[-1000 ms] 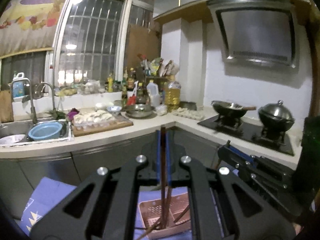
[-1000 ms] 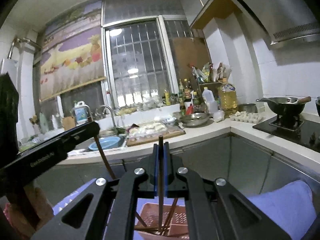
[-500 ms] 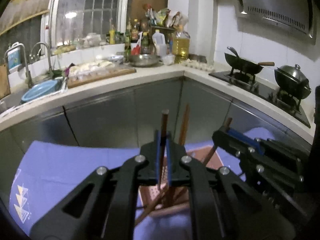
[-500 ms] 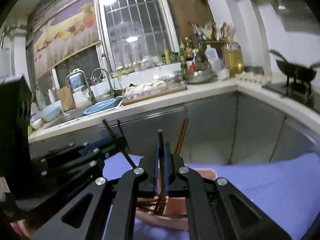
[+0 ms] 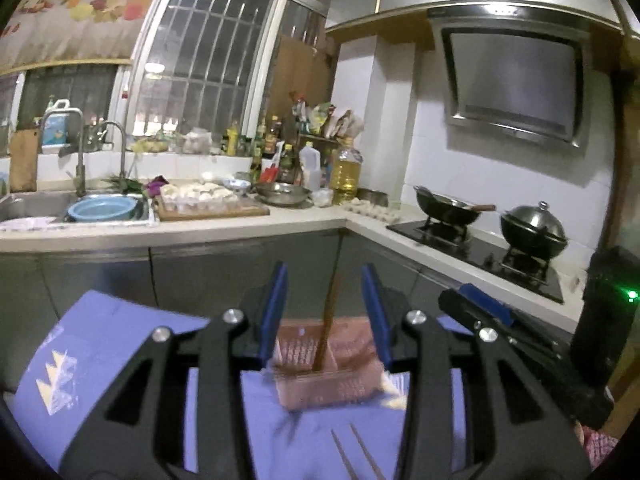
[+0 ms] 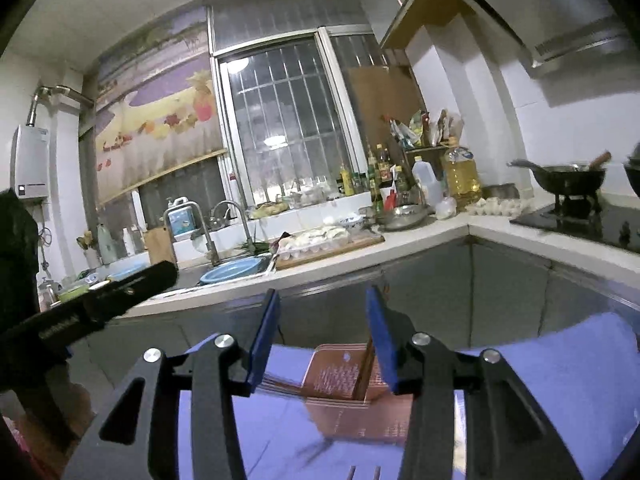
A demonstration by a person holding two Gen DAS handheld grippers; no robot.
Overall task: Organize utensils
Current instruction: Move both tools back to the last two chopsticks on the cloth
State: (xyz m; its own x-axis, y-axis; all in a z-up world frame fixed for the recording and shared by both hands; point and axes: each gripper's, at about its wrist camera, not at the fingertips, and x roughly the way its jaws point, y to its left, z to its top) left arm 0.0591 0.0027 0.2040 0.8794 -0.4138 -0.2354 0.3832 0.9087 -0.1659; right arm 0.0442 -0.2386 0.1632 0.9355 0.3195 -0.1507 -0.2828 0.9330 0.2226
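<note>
Seen along two sets of black tongs with blue pads, in a dim kitchen; left tongs (image 5: 324, 312) partway apart and opening, one brown chopstick (image 5: 327, 322) standing loose in the gap, touching neither pad, its lower end inside a pink slotted basket (image 5: 332, 384); right tongs (image 6: 322, 334) likewise partway apart and opening, nothing pressed between the pads, another chopstick (image 6: 365, 368) leaning in the same basket just beside the right-hand pad; basket resting on a purple cloth (image 5: 120, 344) covering the low surface in front; two more chopstick tips (image 5: 352, 452) lying on the cloth nearer the camera; behind, a pale bench (image 5: 248, 224) with a sink (image 5: 36, 204), a blue basin (image 5: 104, 210) and a wooden board; two dark woks (image 5: 448, 206) on the hob to the right.
</note>
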